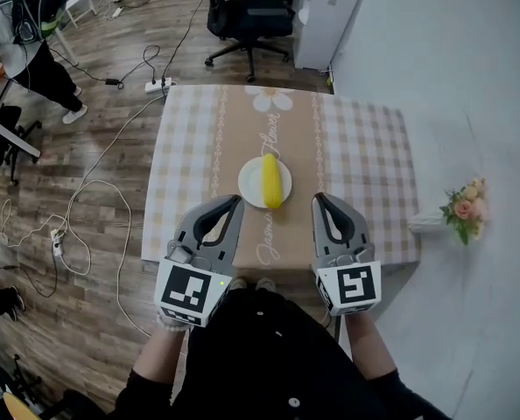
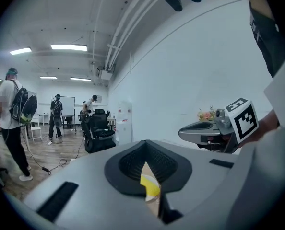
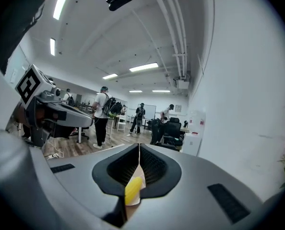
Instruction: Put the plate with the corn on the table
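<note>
floorboards (image 1: 102, 138) fill the left side. left gripper (image 1: 234, 205) hovers at the near edge of the table (image 1: 365, 160), its jaws pressed together and holding nothing. just beyond, between the two grippers, the white plate (image 1: 248, 182) sits on the checked cloth with the corn (image 1: 271, 180) lying on it. right gripper (image 1: 320, 203) is likewise closed and empty. flowers (image 1: 464, 206) sit past the table's right edge.
</note>
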